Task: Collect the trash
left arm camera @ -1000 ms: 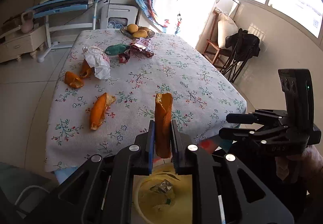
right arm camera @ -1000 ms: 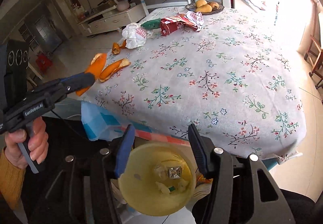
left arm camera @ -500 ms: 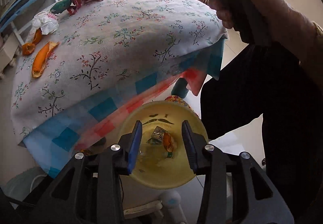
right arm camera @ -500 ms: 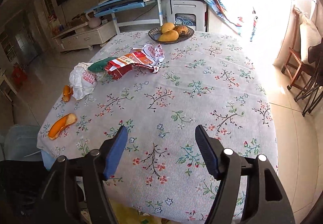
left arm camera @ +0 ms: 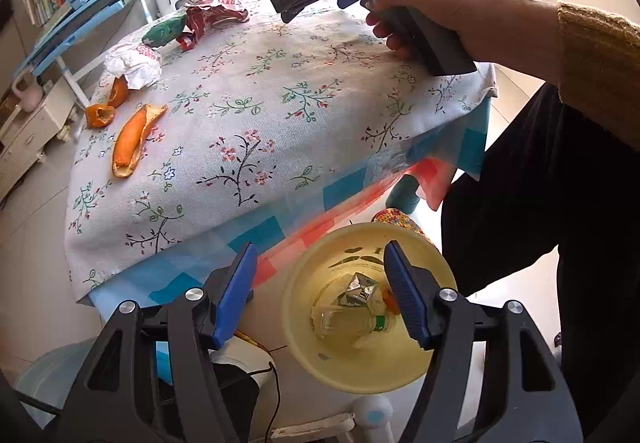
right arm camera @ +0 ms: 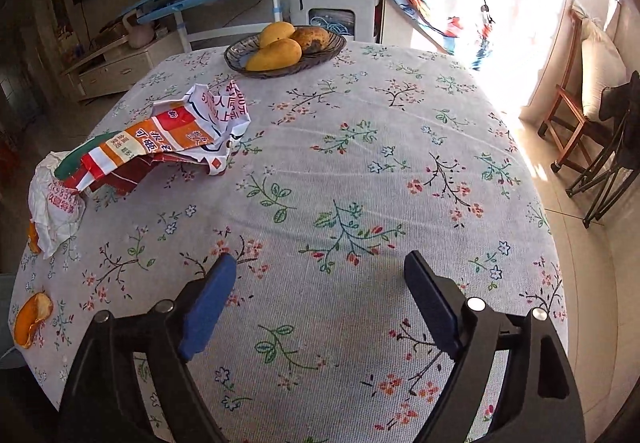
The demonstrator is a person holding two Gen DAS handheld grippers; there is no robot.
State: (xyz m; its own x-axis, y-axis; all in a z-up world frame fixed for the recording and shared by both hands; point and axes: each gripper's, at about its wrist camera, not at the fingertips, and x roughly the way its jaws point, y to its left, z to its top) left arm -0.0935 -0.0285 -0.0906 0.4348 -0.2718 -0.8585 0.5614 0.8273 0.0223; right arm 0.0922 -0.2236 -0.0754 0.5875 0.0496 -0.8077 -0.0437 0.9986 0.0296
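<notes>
Peel dropped, prob. into yellow bin (left arm camera: 320, 267); both grippers (left arm camera: 320, 293) (right arm camera: 320, 301) just opened, empty.

On the table (right arm camera: 400, 171) the fruit bowl (right arm camera: 285, 55) stands at the far edge. The wrappers (right arm camera: 168, 147) lie toward the left edge, nearer than the bowl. The crumpled paper (right arm camera: 54, 203) and peels (left arm camera: 134, 139) lie along the left edge. The bin (left arm camera: 368, 323) stands on the floor below the near edge, with trash inside.

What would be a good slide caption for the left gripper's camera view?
Open left gripper above a yellow bin of trash; orange peels wait on the floral tablecloth.
</notes>
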